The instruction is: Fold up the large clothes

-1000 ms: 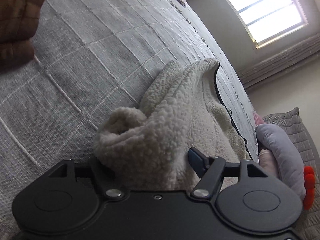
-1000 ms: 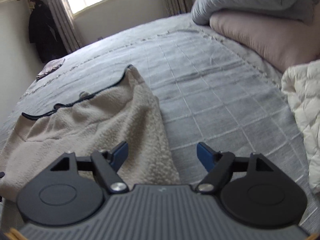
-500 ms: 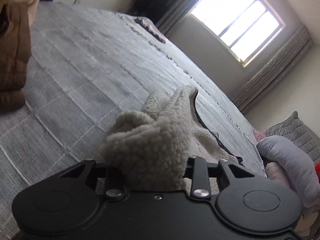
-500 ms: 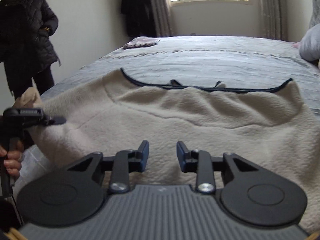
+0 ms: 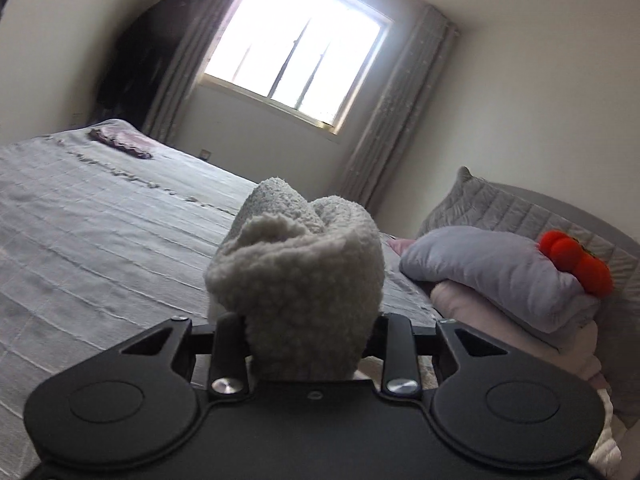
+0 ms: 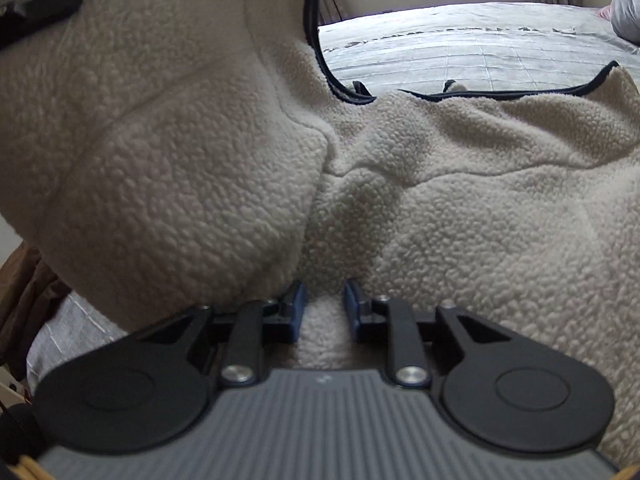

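1. Since half a second ago the left claw point(image 5: 308, 340) has swung upward: its view now looks across the bed point(image 5: 100, 240) toward the window point(image 5: 296, 60) instead of down at the bedspread, and the fleece bunched in it has risen with it.
2. Since then the right claw point(image 6: 325, 308) has pushed in closer, so the fleece garment point(image 6: 440, 200) now fills nearly all of its view.
3. Left claw: clenched on a thick wad of the cream fleece garment point(image 5: 296, 272), which bulges up between and above the jaws.
4. Right claw: its blue-tipped fingers point(image 6: 296, 300) stand narrowly apart with a fold of the fleece running between them; whether they pinch it I cannot tell.
5. In the right wrist view a large lifted fold of the garment hangs at the left over the flatter part, which lies on the grey bed point(image 6: 460, 48). The garment's dark trim point(image 6: 320, 60) edges an opening at the top.
6. Beside the bed's right edge in the left wrist view sit a grey pillow point(image 5: 480, 268) on a pink one, with a red pom-pom toy point(image 5: 576, 260) on top.
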{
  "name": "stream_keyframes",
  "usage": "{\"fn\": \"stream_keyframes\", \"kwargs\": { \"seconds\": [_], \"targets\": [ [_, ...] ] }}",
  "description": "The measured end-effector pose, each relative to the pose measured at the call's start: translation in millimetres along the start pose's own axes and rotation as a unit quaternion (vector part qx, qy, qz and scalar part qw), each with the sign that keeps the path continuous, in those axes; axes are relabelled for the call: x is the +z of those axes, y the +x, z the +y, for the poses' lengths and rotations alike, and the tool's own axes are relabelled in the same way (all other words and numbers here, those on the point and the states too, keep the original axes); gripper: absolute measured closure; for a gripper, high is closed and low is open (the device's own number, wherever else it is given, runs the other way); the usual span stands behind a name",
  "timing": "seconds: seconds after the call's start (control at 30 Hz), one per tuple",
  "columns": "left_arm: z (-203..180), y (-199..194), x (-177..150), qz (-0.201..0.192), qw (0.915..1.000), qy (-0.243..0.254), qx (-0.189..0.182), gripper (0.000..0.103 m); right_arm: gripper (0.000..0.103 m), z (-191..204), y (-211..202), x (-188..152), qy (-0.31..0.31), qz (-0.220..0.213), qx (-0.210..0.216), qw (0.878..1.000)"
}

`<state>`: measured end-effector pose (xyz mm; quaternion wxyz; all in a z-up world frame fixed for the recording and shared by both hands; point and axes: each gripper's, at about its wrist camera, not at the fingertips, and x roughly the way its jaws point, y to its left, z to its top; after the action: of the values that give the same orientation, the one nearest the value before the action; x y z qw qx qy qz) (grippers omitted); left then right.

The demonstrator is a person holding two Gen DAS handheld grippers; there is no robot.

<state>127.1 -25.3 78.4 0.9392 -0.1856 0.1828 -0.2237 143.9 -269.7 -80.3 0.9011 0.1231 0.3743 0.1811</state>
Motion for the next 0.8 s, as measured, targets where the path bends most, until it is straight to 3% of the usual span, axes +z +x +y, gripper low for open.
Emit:
{"fn": "stream_keyframes", "kwargs": {
  "seconds": [0.1, 0.23, 0.37, 0.47, 0.5, 0.53, 0.57, 0.63, 0.7, 0.8],
  "targets": [
    [-31, 12, -11, 0.016, 0.9986, 0.044, -0.024, 0.07, 0.077, -24, -22, 4, 0.044, -0.018, 0.032, 0.998],
    [-63, 31, -44, 0.065, 0.9915, 0.101, -0.049, 0.07, 0.048, -83, -80, 3, 0.135, -0.083, 0.037, 0.987],
    [-89, 50, -92, 0.136, 0.9791, 0.136, -0.065, 0.069, 0.046, -148, -122, 6, 0.213, -0.114, 0.001, 0.97],
    [-107, 53, -123, 0.148, 0.9688, 0.186, -0.07, 0.069, 0.046, -178, -140, 2, 0.258, -0.12, 0.026, 0.958],
    [-112, 51, -130, 0.144, 0.9662, 0.203, -0.067, 0.068, 0.039, -184, -142, 1, 0.27, -0.119, 0.04, 0.955],
    [-115, 50, -132, 0.143, 0.964, 0.214, -0.066, 0.068, 0.023, -191, -142, 0, 0.286, -0.115, 0.065, 0.949],
    [-115, 48, -131, 0.143, 0.9634, 0.216, -0.068, 0.068, 0.02, -194, -137, 0, 0.303, -0.113, 0.096, 0.941],
    [-109, 46, -125, 0.146, 0.964, 0.209, -0.074, 0.068, 0.02, -199, -131, 4, 0.325, -0.115, 0.14, 0.928],
    [-104, 44, -121, 0.152, 0.9631, 0.206, -0.083, 0.068, 0.02, -196, -122, 18, 0.329, -0.112, 0.162, 0.923],
    [-103, 44, -119, 0.165, 0.9582, 0.214, -0.096, 0.068, 0.02, -190, -93, 43, 0.318, -0.07, 0.145, 0.934]
  ]
}}
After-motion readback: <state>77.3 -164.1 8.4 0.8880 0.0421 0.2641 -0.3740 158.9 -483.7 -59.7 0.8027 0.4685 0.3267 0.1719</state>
